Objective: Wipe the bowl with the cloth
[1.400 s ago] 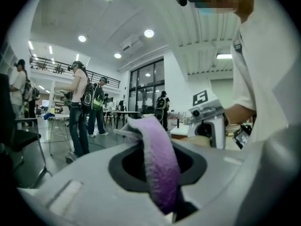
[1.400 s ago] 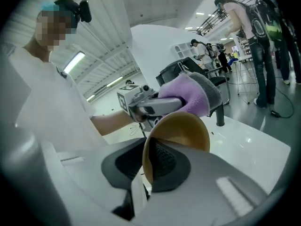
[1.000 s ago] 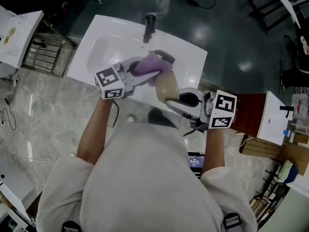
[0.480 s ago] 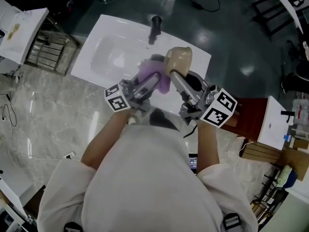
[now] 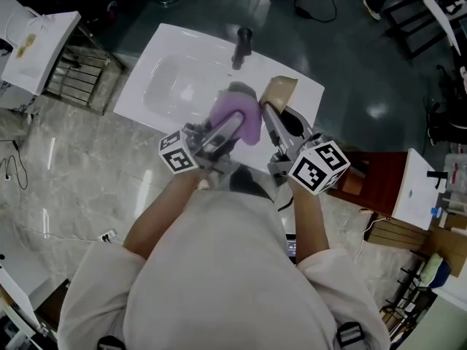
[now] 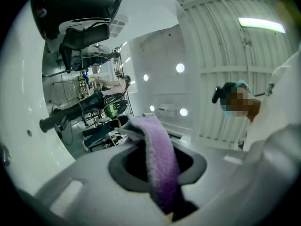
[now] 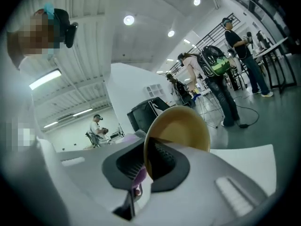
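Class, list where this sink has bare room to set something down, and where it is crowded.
Free: the basin left of the faucet, out to the sink's left rim. Crowded: in front of the faucet, where cloth and bowl are held side by side.

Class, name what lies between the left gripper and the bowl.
The purple cloth, which the left gripper clamps, fills that stretch up to the tan bowl. The head view shows it.
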A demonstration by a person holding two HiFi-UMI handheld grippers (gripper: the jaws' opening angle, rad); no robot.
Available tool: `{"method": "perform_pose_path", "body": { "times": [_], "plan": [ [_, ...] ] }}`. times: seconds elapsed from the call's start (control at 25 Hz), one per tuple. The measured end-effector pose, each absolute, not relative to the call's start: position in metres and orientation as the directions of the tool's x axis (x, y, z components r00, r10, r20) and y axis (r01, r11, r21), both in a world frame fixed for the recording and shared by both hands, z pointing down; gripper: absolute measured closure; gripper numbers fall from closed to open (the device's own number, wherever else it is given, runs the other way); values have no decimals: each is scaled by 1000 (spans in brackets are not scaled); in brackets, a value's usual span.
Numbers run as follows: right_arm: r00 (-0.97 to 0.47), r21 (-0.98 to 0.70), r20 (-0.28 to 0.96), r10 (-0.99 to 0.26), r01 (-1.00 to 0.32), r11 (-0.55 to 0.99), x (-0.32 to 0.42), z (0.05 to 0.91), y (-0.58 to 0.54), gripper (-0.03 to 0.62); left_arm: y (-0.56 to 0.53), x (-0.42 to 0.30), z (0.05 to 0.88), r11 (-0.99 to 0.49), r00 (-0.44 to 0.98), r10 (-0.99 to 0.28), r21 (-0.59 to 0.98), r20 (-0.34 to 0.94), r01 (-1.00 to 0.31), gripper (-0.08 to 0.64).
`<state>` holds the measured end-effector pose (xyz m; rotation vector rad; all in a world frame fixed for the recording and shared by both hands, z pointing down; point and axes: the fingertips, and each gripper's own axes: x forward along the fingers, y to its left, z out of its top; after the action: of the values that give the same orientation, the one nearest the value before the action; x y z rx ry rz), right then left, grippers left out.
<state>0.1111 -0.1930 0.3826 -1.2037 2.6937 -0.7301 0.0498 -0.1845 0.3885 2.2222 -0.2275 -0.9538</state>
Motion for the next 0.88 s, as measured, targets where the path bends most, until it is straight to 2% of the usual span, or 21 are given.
{"method": "perform_pose_path", "body": {
  "times": [0.16,0.32,0.48,0.56,0.88],
  "plan": [
    [-636,-462,178,-751,-728,507,115,399,-193,578,-187,42,387,-761,754,-426,649,-500,1,471],
    [-601,-430,208,-772,-765,479,122,401,-193,578,-196,31,396,-771,840,-452,605,-300,-199,469],
    [-553,-338,235,-800,-818,466,131,393,-198,578,-207,11,401,-809,872,-488,393,-30,-438,469],
    [-530,-292,242,-813,-839,460,136,388,-201,578,-213,-1,399,-815,853,-515,262,82,-517,468],
    [-469,-51,327,-820,-875,481,149,372,-197,578,-227,-48,364,-763,736,-642,-86,215,-641,468]
  ]
}}
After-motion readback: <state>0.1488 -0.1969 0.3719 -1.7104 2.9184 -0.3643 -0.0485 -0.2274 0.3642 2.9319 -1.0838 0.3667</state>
